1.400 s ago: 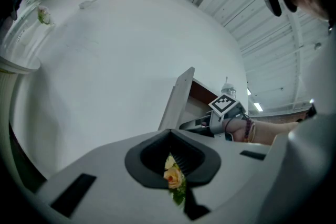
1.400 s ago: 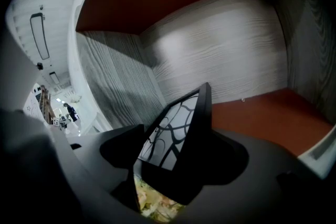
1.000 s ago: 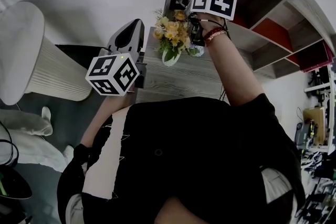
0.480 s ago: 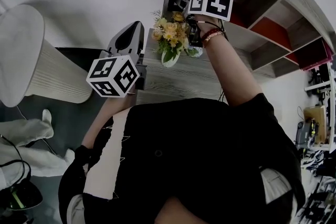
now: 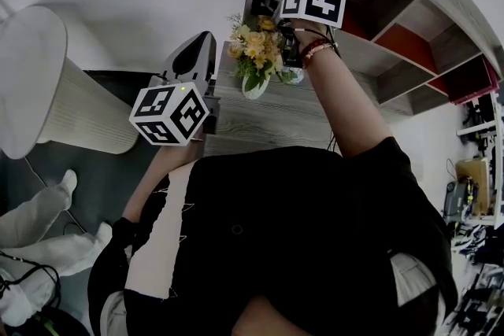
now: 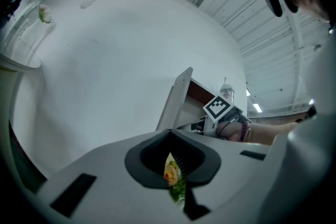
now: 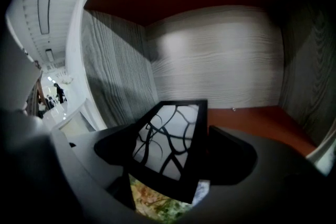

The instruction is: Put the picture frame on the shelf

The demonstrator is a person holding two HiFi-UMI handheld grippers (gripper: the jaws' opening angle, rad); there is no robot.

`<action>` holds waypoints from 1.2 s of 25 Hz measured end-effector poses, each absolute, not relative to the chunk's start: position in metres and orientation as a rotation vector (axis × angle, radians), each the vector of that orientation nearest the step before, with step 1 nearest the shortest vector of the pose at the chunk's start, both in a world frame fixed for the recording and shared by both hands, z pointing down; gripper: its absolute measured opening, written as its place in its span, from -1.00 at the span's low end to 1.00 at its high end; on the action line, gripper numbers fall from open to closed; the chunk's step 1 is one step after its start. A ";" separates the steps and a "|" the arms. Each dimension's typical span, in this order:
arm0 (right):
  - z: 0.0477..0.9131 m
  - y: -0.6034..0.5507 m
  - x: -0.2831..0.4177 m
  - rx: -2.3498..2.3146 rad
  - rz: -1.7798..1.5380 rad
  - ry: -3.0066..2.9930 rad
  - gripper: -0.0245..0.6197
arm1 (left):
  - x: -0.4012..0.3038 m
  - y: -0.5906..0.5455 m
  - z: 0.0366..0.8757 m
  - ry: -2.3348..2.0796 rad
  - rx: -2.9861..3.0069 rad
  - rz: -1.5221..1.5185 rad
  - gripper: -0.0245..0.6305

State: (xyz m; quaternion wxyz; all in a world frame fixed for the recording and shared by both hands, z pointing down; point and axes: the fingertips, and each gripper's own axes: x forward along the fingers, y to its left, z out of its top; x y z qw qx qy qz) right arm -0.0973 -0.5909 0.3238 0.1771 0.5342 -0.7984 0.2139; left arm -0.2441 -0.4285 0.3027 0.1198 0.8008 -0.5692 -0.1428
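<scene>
The right gripper (image 7: 174,157) clamps its jaws on the lower end of the picture frame (image 7: 169,136), a flat black rectangle whose white panel bears curved black branching lines. The frame tilts inside a shelf (image 7: 220,55) compartment with grey wood-grain walls and a red-brown floor. The left gripper (image 6: 176,168), of smooth grey plastic, has its jaws closed and empty. It is near the yellow flowers (image 5: 256,51) in a white vase (image 5: 253,87).
</scene>
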 end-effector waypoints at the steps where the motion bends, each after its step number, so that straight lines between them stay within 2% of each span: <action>1: 0.324 -0.591 -0.095 1.523 0.570 -2.247 0.40 | -0.244 -0.428 0.303 -1.664 2.340 -0.418 -0.89; 20: 0.313 -0.590 -0.091 1.549 0.538 -2.304 0.42 | -0.249 -0.426 0.306 -1.657 2.339 -0.393 -0.89; 21: 0.306 -0.589 -0.089 1.571 0.544 -2.329 0.37 | -0.251 -0.426 0.306 -1.656 2.339 -0.389 -0.89; 27: 0.261 -0.561 -0.070 1.664 0.714 -2.600 -0.42 | -0.249 -0.426 0.304 -1.608 2.383 -0.363 -0.89; 30: 0.261 -0.540 -0.060 1.688 0.834 -2.689 -0.64 | -0.238 -0.427 0.298 -1.554 2.438 -0.356 -0.89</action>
